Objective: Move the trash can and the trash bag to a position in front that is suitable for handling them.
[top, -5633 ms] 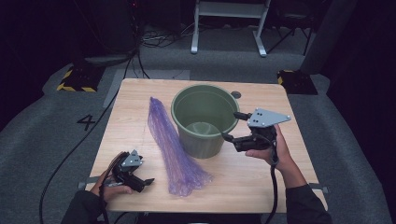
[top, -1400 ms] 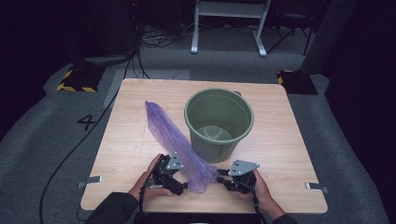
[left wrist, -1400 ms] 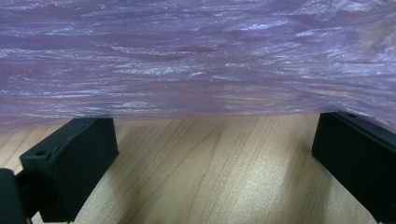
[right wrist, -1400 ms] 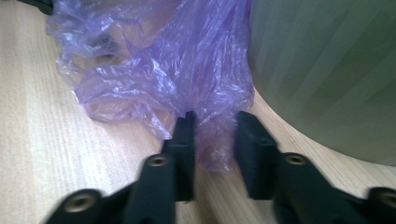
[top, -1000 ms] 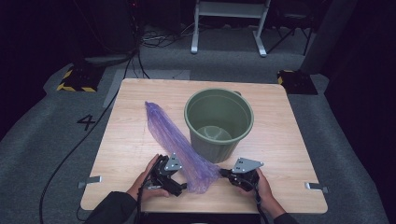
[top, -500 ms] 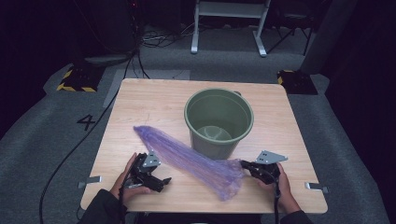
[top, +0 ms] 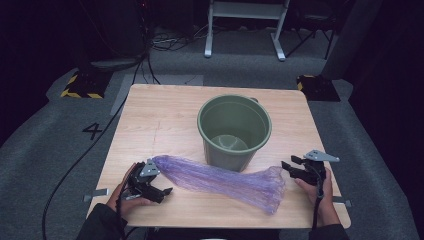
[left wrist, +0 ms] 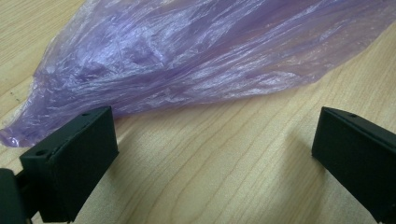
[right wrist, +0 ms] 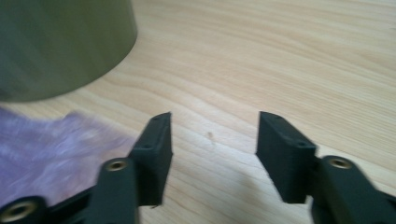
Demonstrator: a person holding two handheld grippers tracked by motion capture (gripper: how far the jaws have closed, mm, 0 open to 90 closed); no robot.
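A long purple plastic bag (top: pixel 220 179) lies flat across the front of the wooden table (top: pixel 160 120), just before the green bucket (top: pixel 234 131). My left gripper (top: pixel 161 191) rests at the bag's narrow left end, open. In the left gripper view the bag (left wrist: pixel 196 56) lies beyond the wide-apart jaws, and bare wood shows between them at my left gripper (left wrist: pixel 212 149). My right gripper (top: pixel 287 167) stands open beside the bag's wide right end. In the right gripper view, my right gripper (right wrist: pixel 212 140) has nothing between its jaws; the bag (right wrist: pixel 46 154) lies to their left, the bucket (right wrist: pixel 60 42) beyond.
The bucket stands upright in the middle of the table with nothing inside. Bare wood lies to its left and right. The table's front edge runs close under both hands. Cables and a metal stand (top: pixel 245 20) are on the floor beyond.
The bag, first lying lengthwise beside the bucket, was swung crosswise along the front. Since half a second ago it has settled flat, and the right gripper has drawn slightly right, off its end.
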